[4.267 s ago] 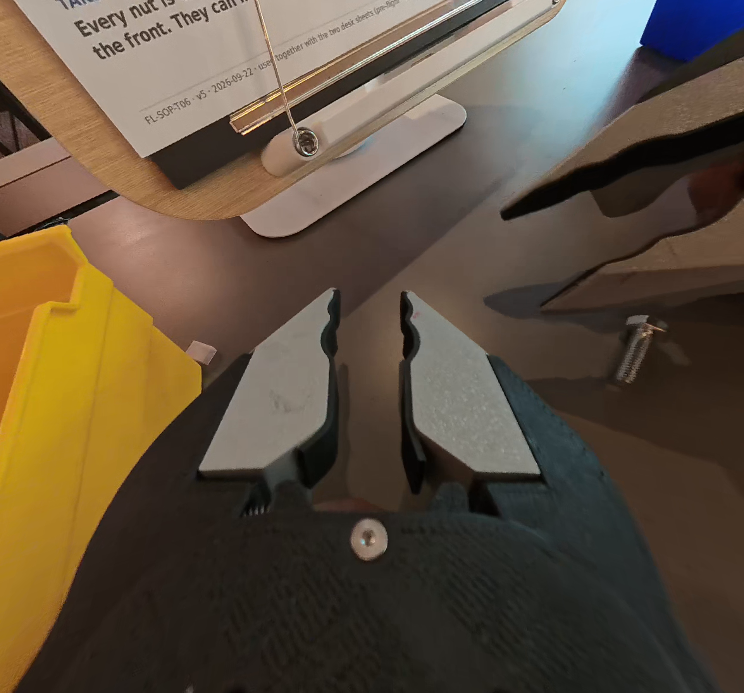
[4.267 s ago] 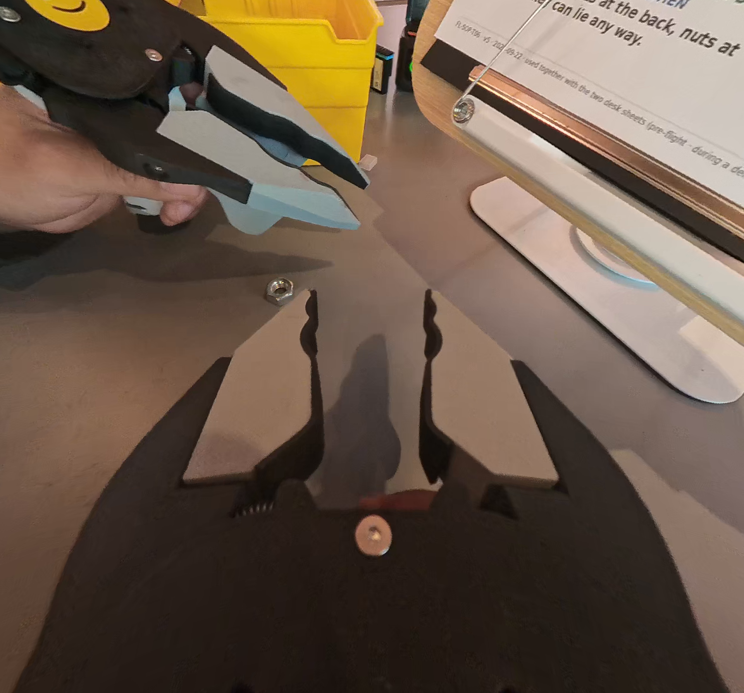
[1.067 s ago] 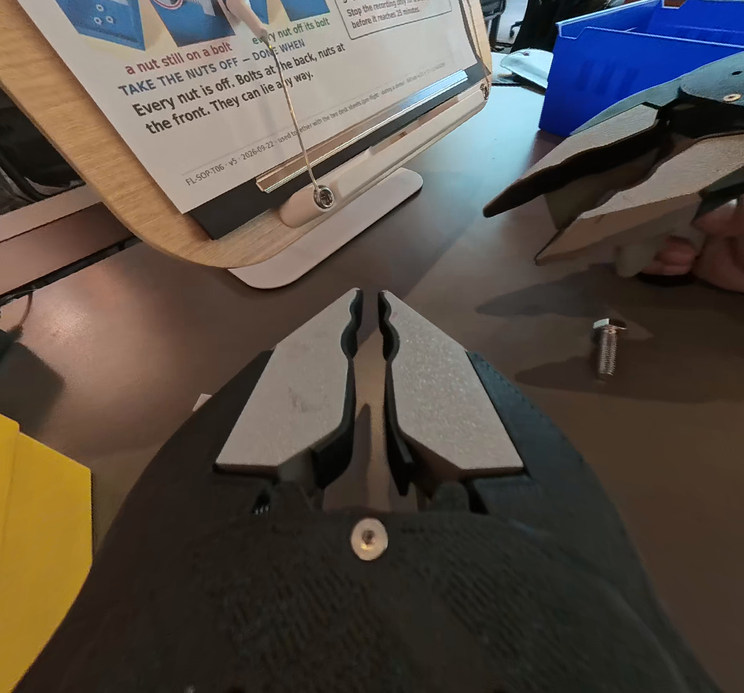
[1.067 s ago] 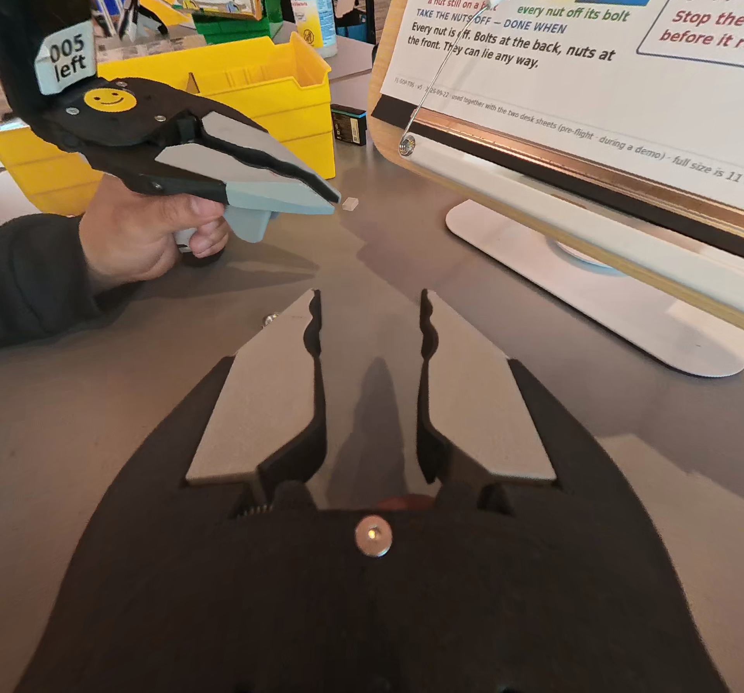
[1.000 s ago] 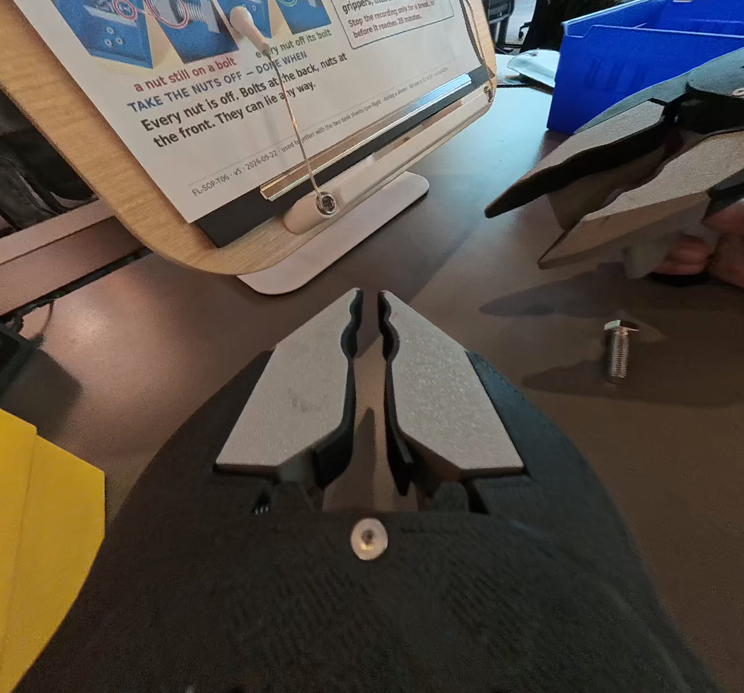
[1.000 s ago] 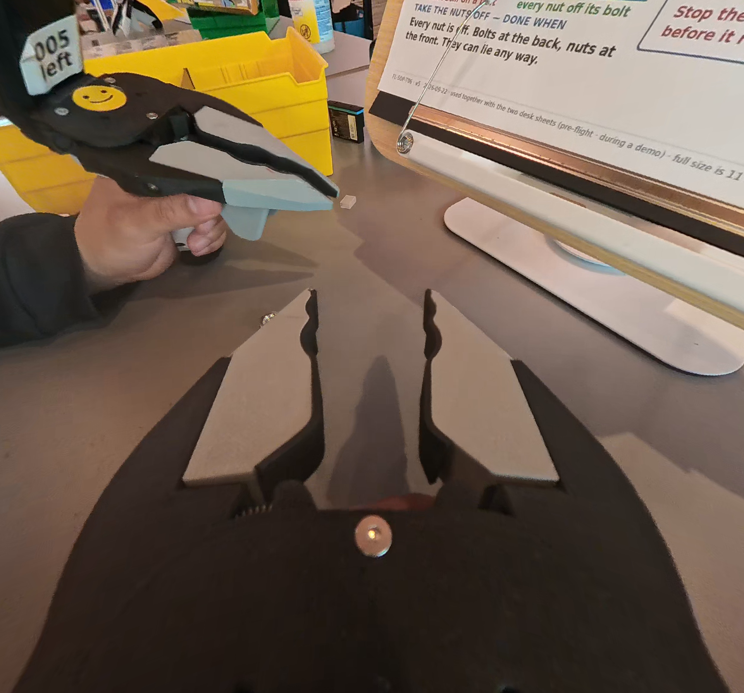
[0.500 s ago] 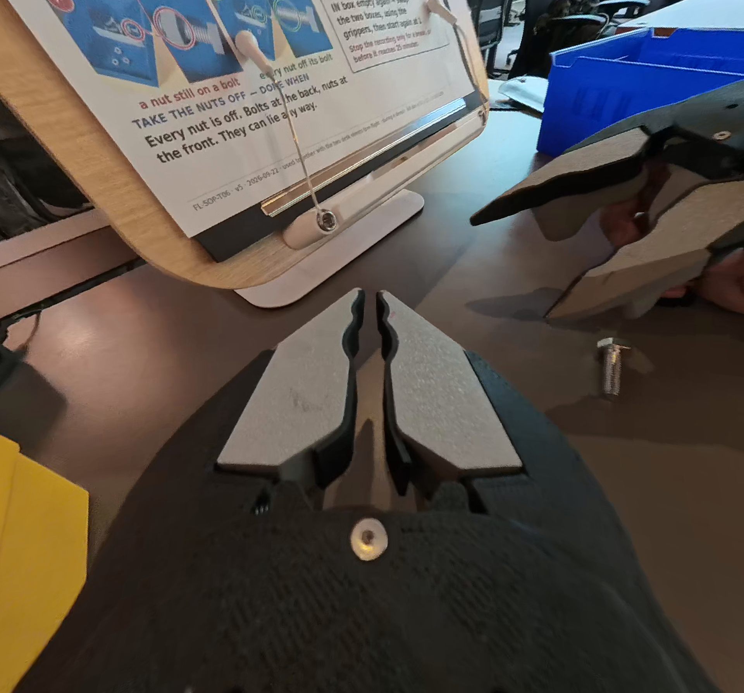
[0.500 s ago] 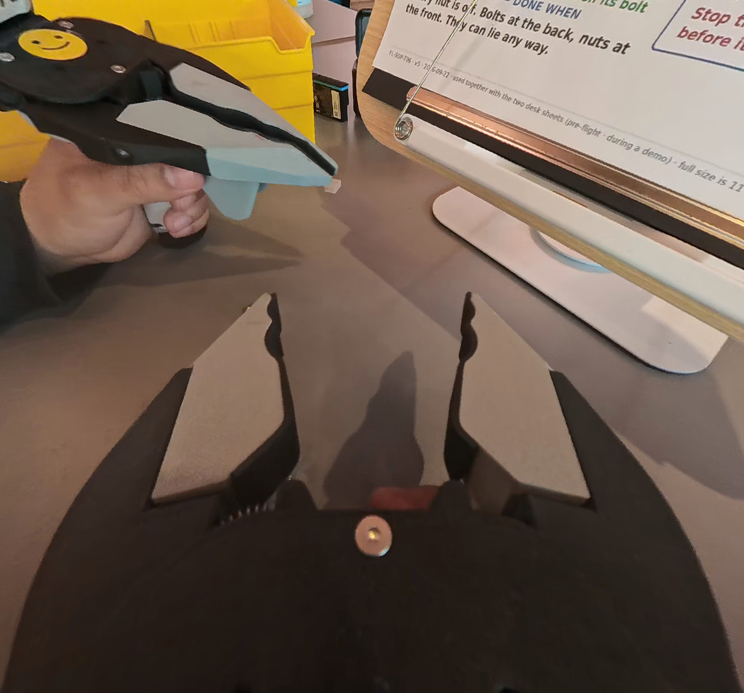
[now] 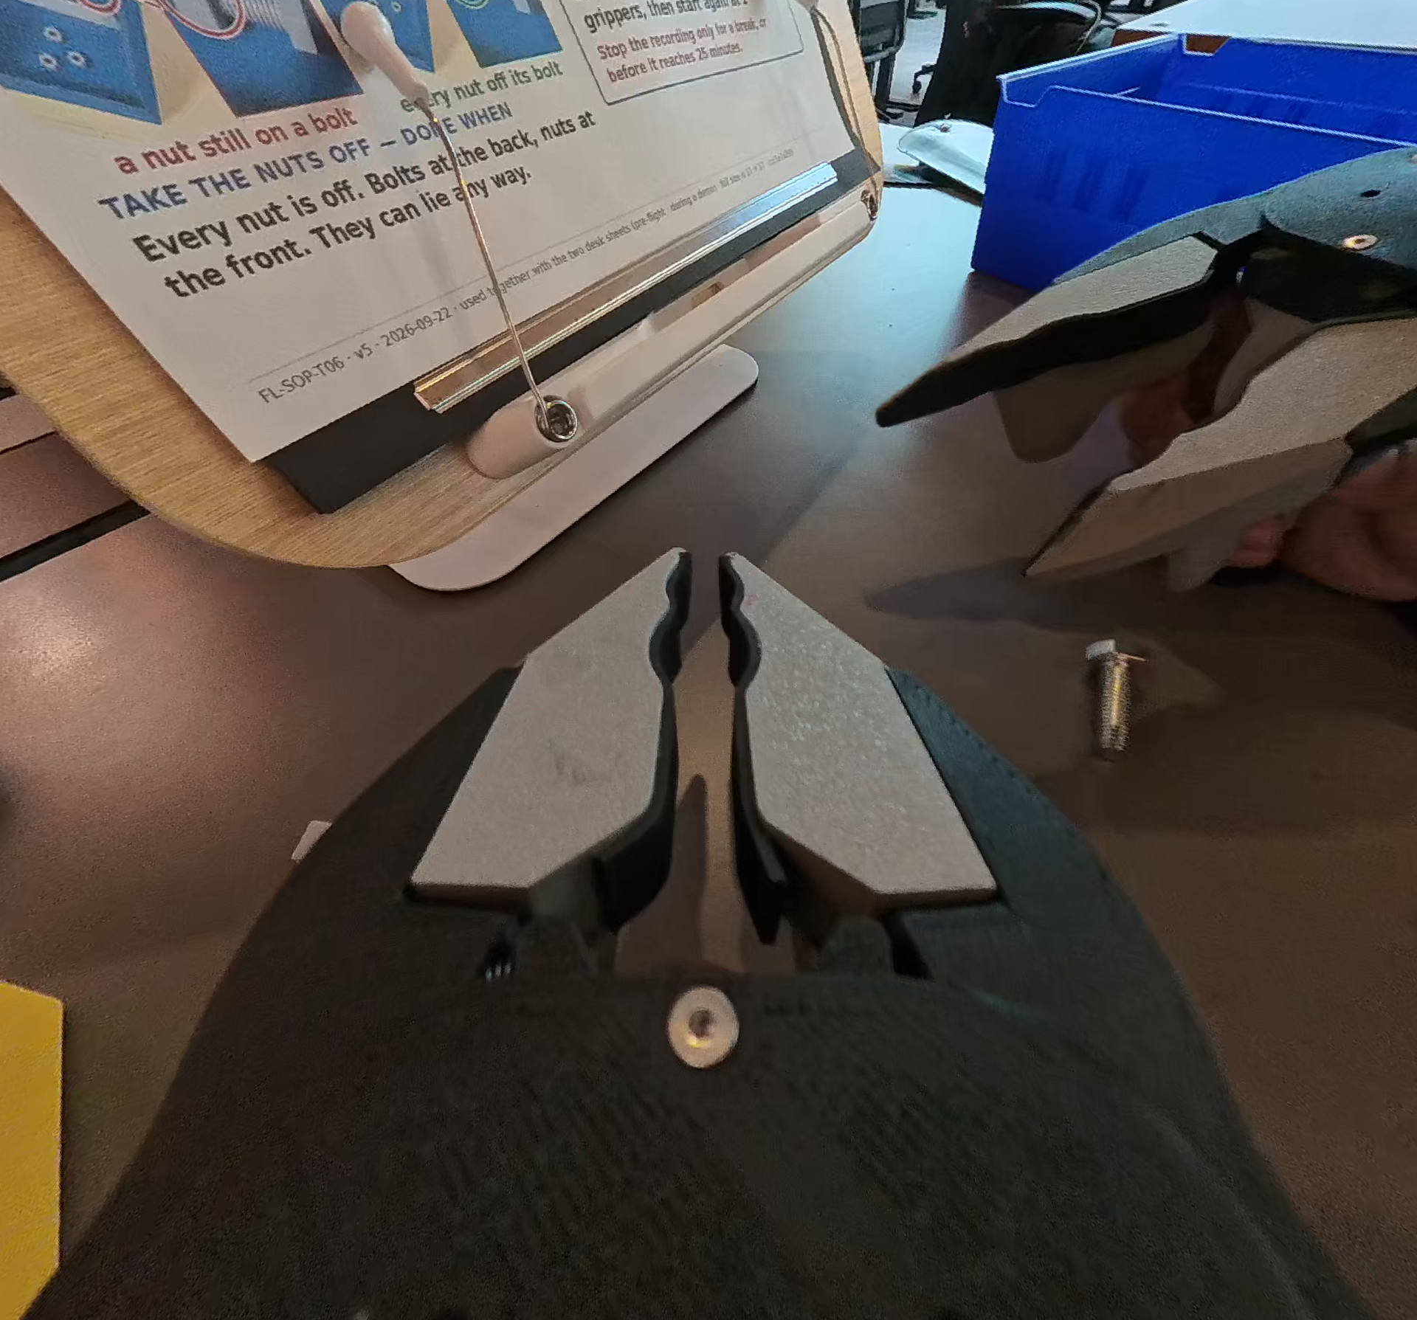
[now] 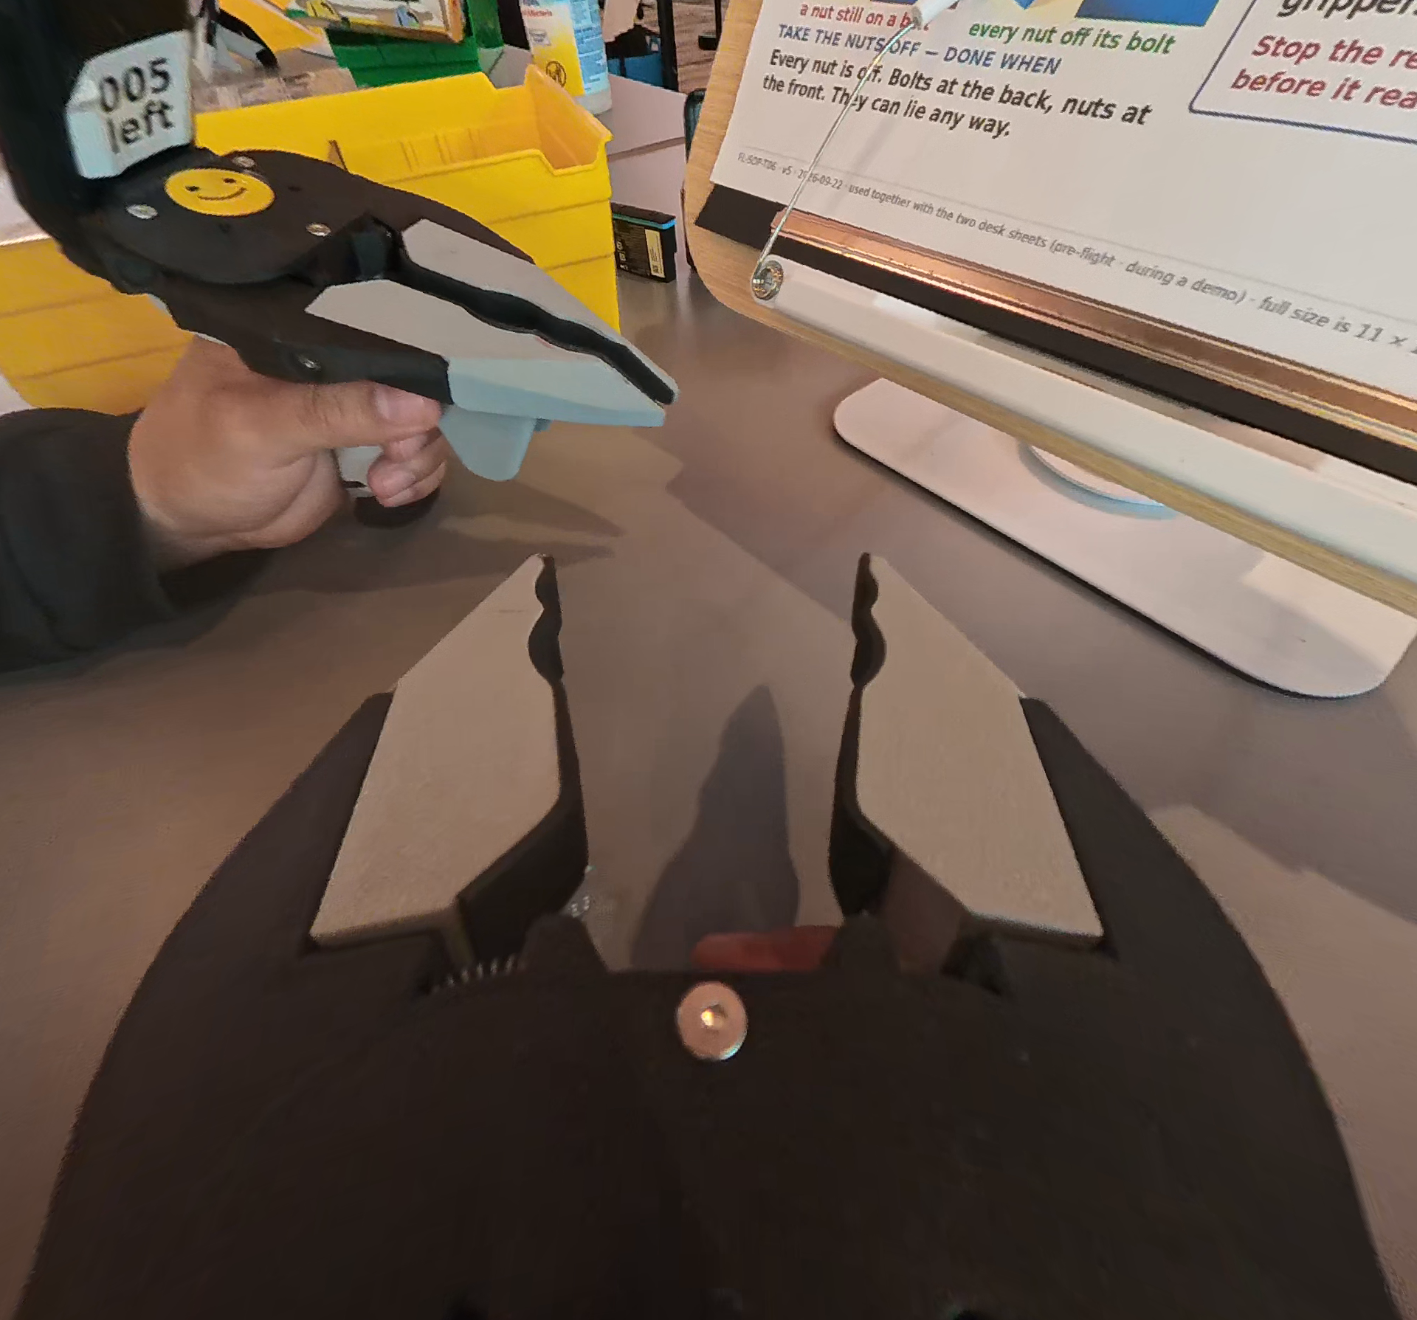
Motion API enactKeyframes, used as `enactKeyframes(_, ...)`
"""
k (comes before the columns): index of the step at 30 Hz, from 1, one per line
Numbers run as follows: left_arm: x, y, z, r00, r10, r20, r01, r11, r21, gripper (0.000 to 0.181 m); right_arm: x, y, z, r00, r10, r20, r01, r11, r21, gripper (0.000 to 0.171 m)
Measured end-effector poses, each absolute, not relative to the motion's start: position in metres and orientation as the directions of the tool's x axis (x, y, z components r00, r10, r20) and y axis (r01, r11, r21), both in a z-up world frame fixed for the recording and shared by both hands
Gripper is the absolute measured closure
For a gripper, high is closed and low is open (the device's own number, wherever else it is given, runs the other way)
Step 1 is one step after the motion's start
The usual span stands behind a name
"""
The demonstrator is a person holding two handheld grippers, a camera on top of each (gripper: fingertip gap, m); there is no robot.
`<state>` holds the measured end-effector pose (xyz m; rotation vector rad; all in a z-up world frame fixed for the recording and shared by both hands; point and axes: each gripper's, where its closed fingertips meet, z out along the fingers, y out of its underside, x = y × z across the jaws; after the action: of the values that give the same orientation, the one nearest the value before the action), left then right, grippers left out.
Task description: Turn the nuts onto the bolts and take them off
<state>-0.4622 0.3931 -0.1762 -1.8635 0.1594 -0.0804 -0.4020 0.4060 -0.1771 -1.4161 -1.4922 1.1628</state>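
A silver bolt (image 9: pixel 1110 697) lies on the dark table, to the right of my left gripper (image 9: pixel 704 562). My left gripper is shut with only a thin slit between its tips and holds nothing; it also shows in the right wrist view (image 10: pixel 663 402), held by a hand above the table. My right gripper (image 10: pixel 704 562) is open and empty. In the left wrist view it (image 9: pixel 958 493) hovers just beyond and above the bolt. A shiny bit (image 10: pixel 579 900), perhaps the bolt, peeks out by its left finger's base. No nut is in view.
A wooden document stand with an instruction sheet (image 9: pixel 460 210) stands on a white base (image 9: pixel 613 455) behind both grippers. A blue bin (image 9: pixel 1150 156) sits at the far right. A yellow bin (image 10: pixel 429 156) sits at the left, with a small black box (image 10: pixel 644 241) beside it. Between my right fingertips and the silver bolt (image 9: pixel 1110 697) there is roughly 8 cm.
My right gripper has opened wider and come lower over the bolt. My left gripper has stayed shut and shifted only a little.
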Motion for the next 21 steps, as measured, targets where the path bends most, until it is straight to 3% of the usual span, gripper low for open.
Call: enactKeyframes(21,-0.457,0.392,-0.171,0.985,-0.169,0.023,-0.022,-0.259,-0.966,0.177,-0.388,0.378,-0.163,-0.202,0.977,-0.068,0.215,-0.024,-0.976,0.100)
